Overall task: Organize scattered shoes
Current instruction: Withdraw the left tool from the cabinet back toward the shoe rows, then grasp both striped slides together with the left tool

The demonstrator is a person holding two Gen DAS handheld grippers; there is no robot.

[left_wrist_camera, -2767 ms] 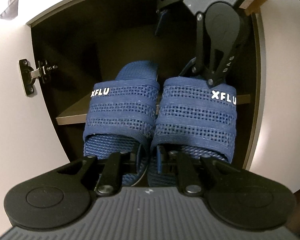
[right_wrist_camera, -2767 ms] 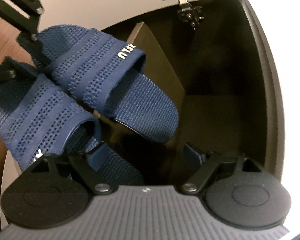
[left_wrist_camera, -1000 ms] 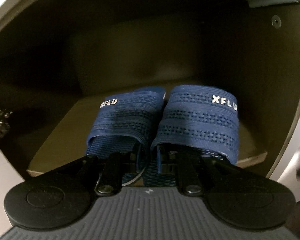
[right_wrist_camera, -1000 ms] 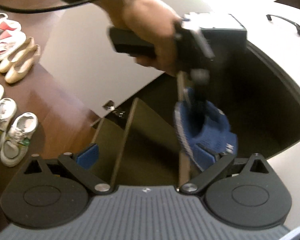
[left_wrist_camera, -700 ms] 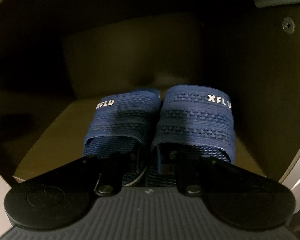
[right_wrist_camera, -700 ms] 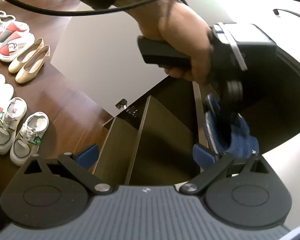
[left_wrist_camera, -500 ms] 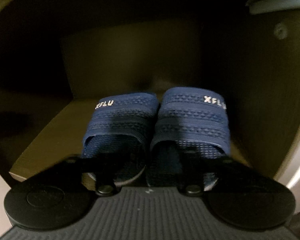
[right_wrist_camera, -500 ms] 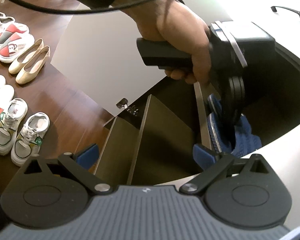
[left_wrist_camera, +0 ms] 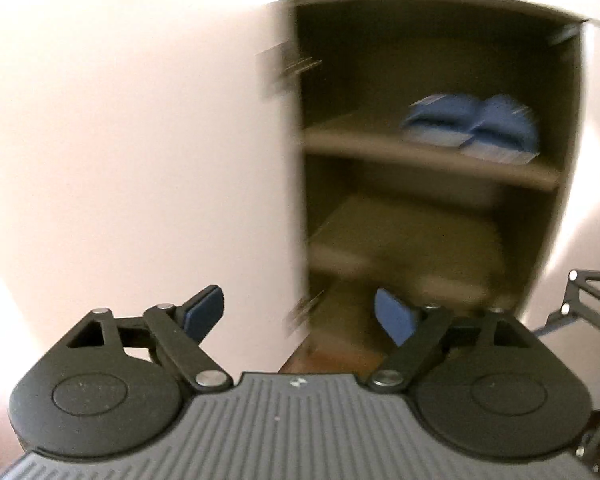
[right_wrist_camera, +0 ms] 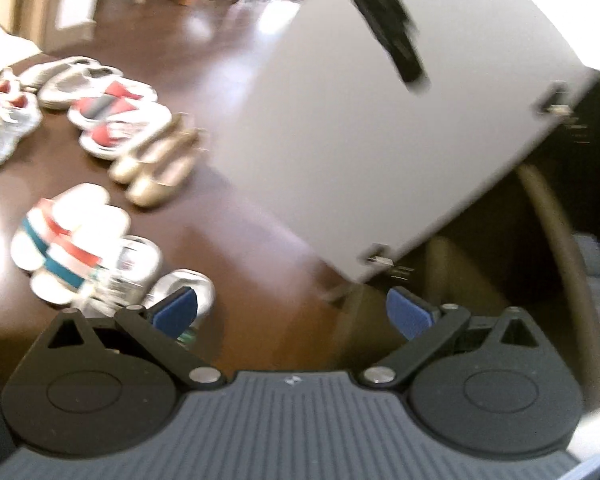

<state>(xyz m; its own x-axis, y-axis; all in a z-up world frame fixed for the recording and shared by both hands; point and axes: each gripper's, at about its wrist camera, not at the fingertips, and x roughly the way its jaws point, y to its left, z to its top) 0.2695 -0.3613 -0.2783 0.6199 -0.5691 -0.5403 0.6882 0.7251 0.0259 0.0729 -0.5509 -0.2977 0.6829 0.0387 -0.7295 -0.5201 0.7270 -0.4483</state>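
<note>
1. Dark wood floor beside a white cabinet, door swung wide; both views motion-blurred.
2. Blue slippers sit paired on the upper shelf, toward its right end. That pair reads as stowed.
3. My left tongs are opening, nothing between the pads, well clear of the slippers.
4. My right tongs are spread and empty, aimed down toward the floor.
5. On the floor: striped slides, white sneakers, beige flats, red-and-white shoes; more at the left edge, too blurred to name.
6. Step in hand, I judge: between pairs, going for the next.
7. Next move needs the tongs brought down over one pair, probably the sneakers nearest the right tongs, and a lower shelf for it.
</note>
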